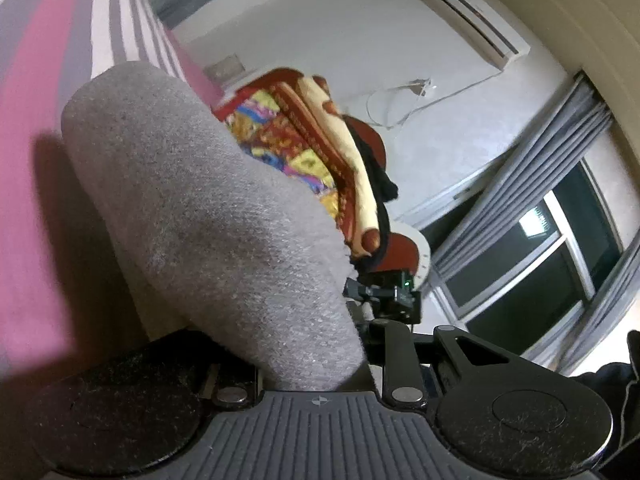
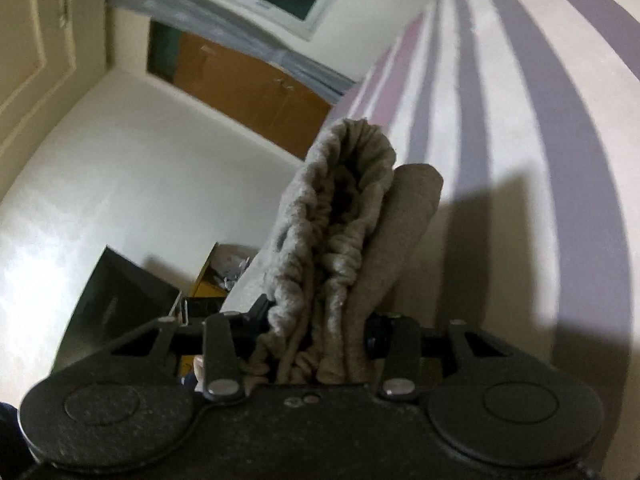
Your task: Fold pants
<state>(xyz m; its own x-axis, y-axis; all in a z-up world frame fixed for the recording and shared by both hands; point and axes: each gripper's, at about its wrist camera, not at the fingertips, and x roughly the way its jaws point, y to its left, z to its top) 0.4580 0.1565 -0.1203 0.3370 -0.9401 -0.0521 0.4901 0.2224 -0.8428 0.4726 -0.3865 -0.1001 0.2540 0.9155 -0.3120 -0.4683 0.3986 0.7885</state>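
Left gripper (image 1: pixel 320 320) clamped on thick grey knit pants (image 1: pixel 208 216); fabric bulges out between the jaws toward 11 o'clock, covering the finger on that side. Right gripper (image 2: pixel 316 332) closed on the same grey pants (image 2: pixel 340 240) at the gathered elastic waistband, bunched folds pinched between both jaws, cloth standing up toward 12 o'clock. Pants over pink, grey and white striped bed sheet (image 1: pixel 44 92), shadow cast on sheet at 9 o'clock in left view, 3 o'clock in right view. Behind pants in left view: folded colourful patterned blankets (image 1: pixel 304 140) at 1 o'clock, white wall air conditioner (image 1: pixel 476 20) at 2 o'clock, grey curtains (image 1: pixel 532 184) and window at 3 o'clock. Right view: brown wooden cabinet (image 2: pixel 256 88) at 11 o'clock.
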